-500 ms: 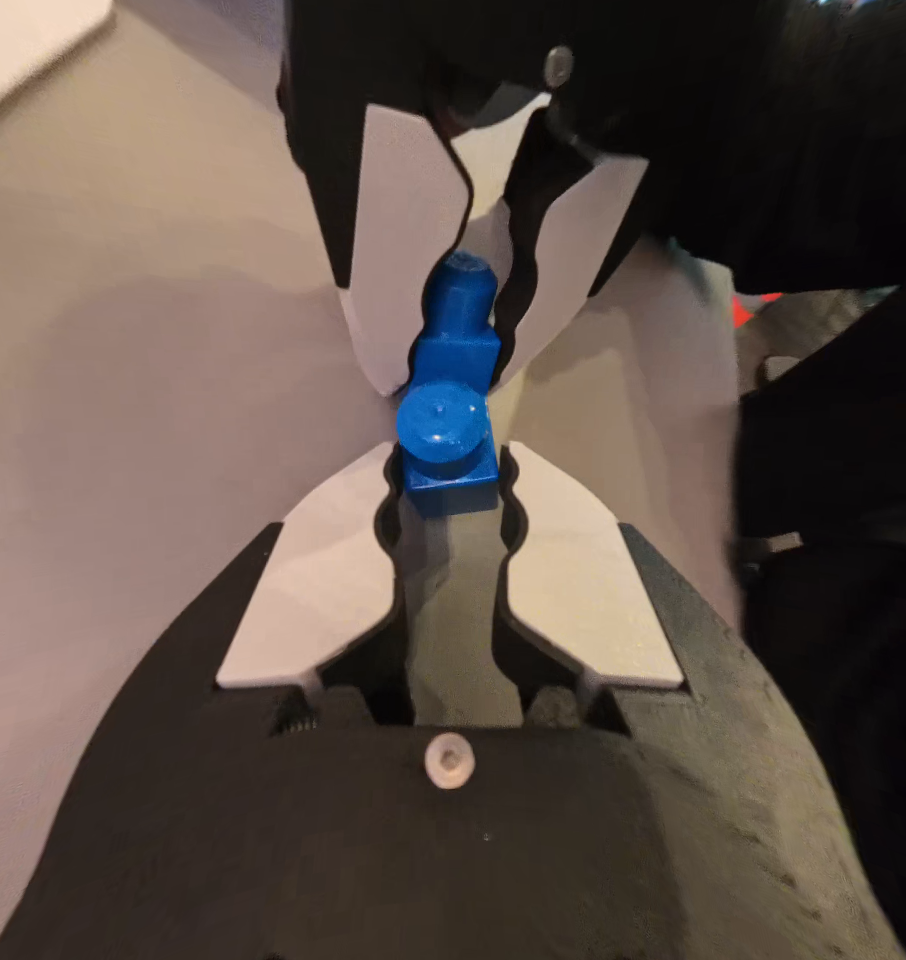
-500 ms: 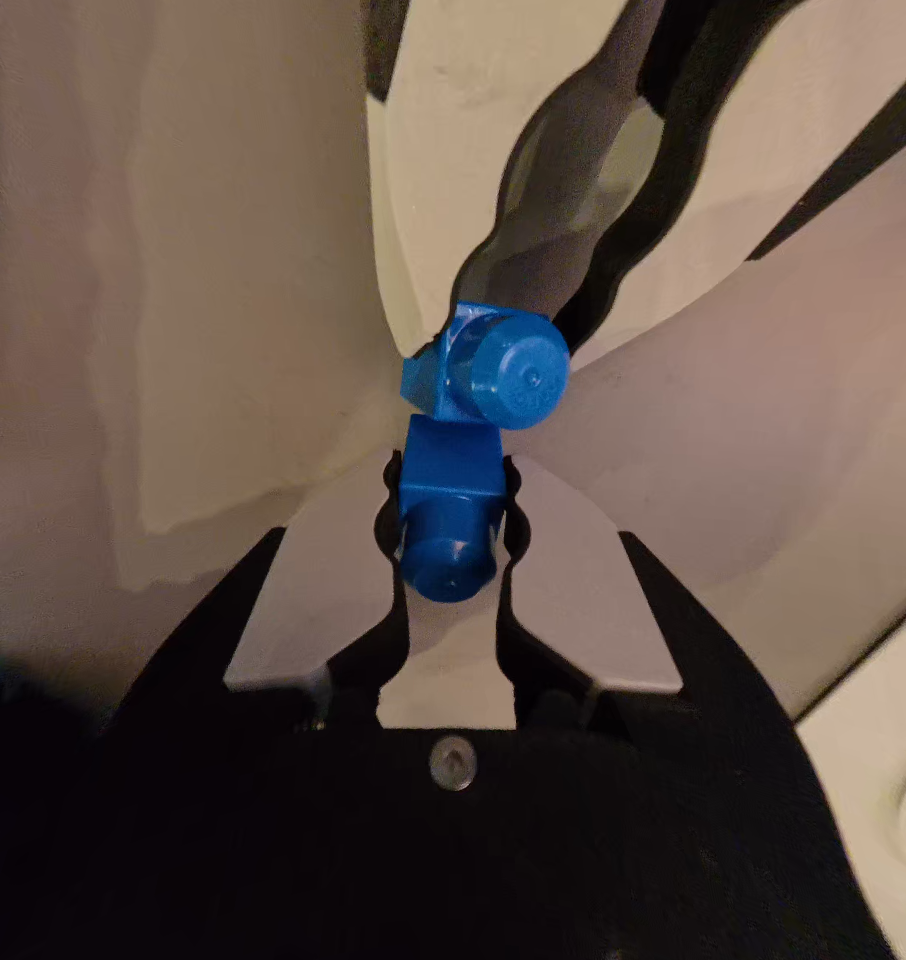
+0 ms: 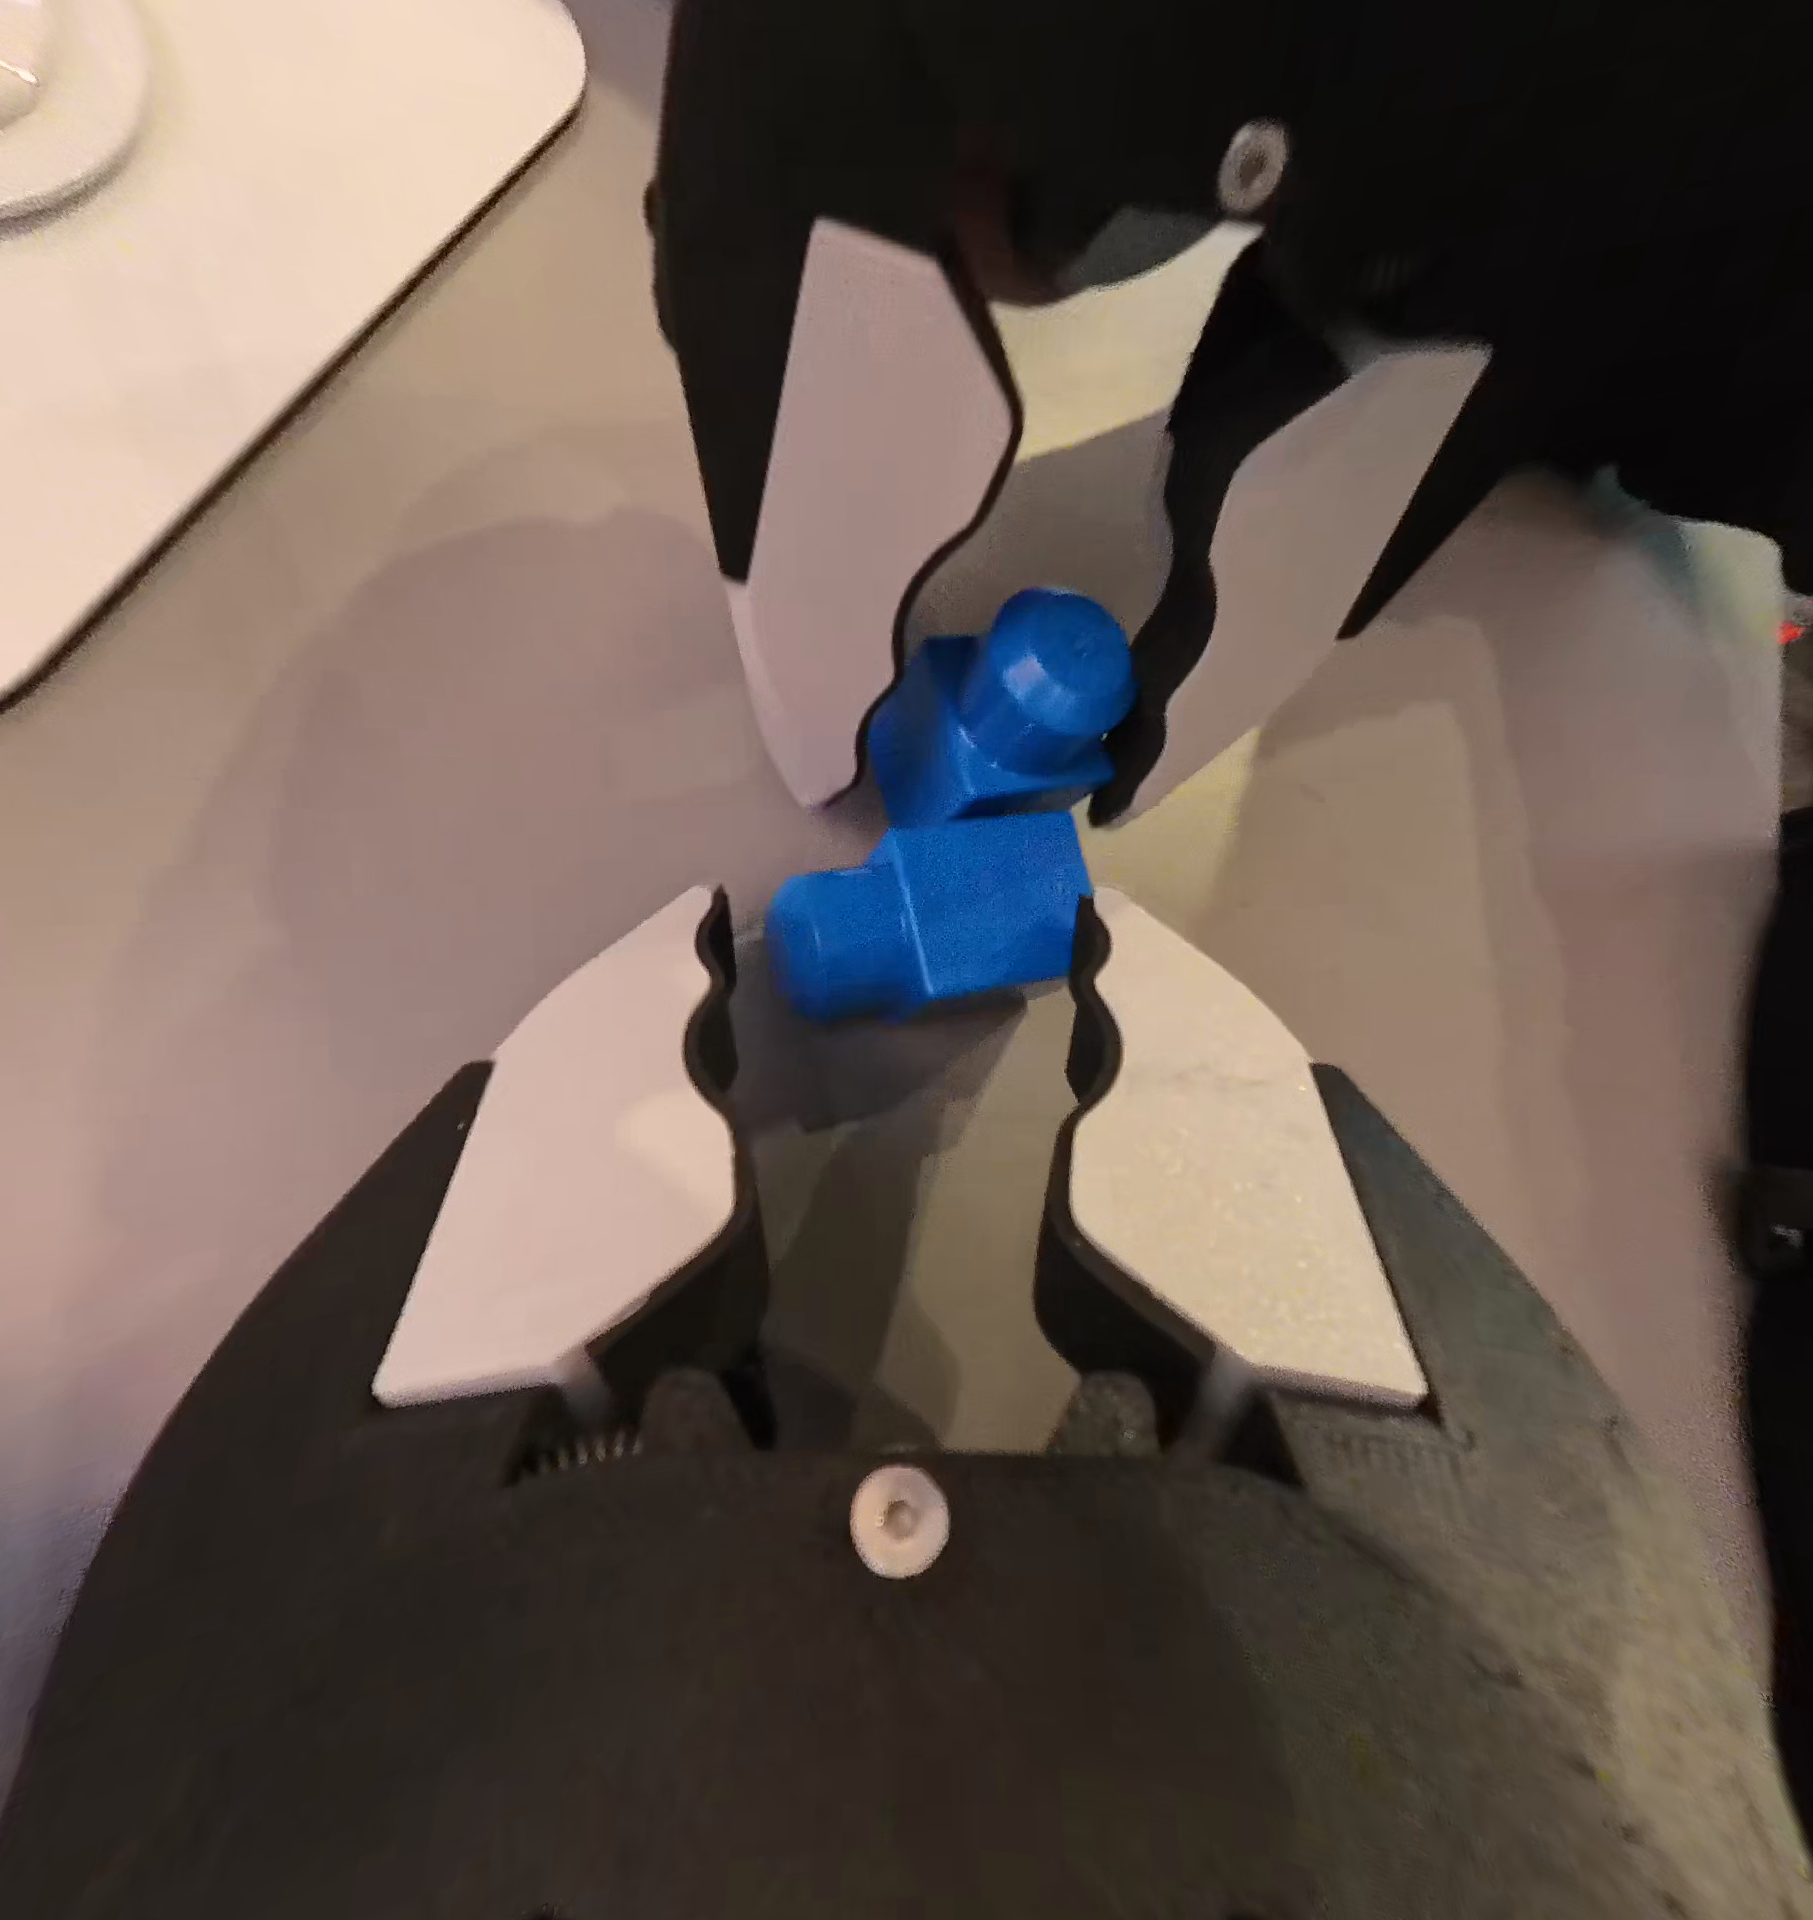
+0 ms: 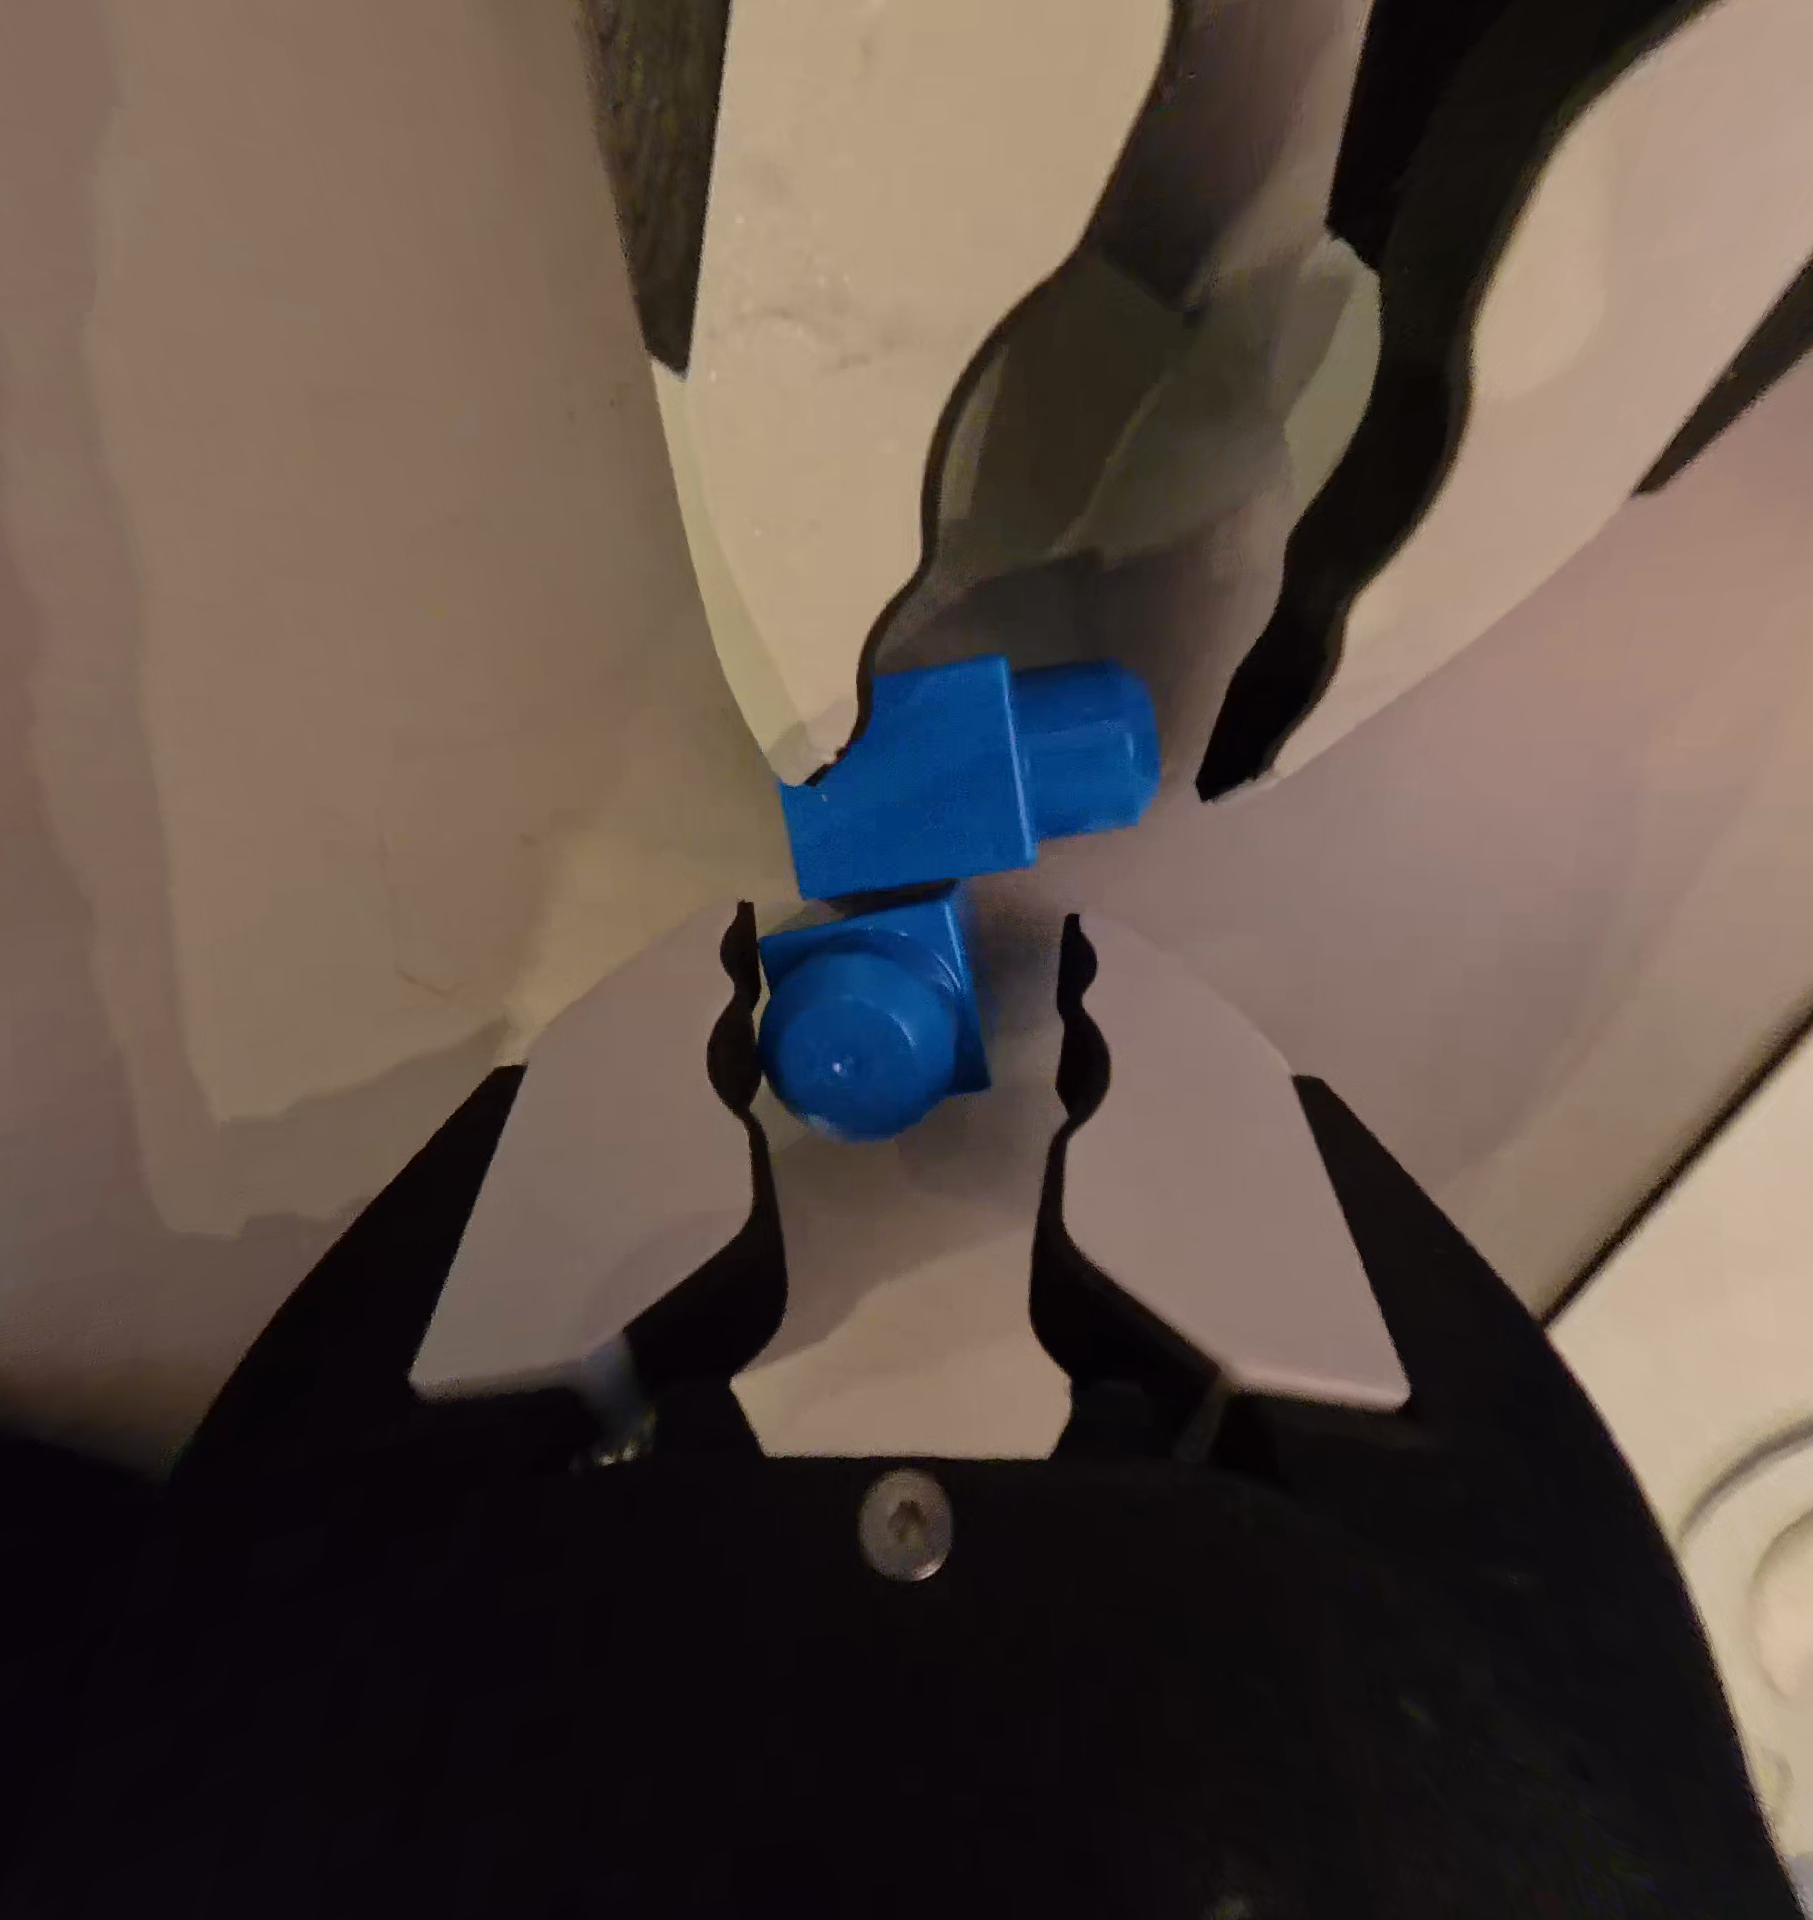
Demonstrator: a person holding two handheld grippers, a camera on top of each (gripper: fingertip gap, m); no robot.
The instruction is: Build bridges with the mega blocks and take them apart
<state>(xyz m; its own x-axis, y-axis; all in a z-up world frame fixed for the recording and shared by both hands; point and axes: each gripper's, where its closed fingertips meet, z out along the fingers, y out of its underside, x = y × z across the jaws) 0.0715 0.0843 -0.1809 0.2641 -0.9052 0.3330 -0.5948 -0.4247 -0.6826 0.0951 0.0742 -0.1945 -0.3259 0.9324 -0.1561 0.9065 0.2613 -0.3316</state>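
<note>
Two small blue blocks are lying together on the grey surface (image 3: pixel 258 831), touching corner to corner, and both claws are facing each other over them.

The left claw (image 3: pixel 897 940) is standing wide open. The near block (image 3: pixel 943 940) is lying on its side between its fingertips, stud pointing toward the left finger. That finger is standing clear of the stud; the right finger (image 3: pixel 1084 935) is sitting just at the block's base, but nothing is pressing it from both sides.

The right claw (image 4: pixel 907 971) is also standing open. Its block (image 4: pixel 871 1029) is lying just beyond the near block, stud tilted up toward the right wrist camera. It is resting against one finger (image 4: pixel 736 977), while a clear gap is showing between it and the other finger.

A white mat (image 3: pixel 258 312) is lying well apart from the blocks, at the surface's far left.
</note>
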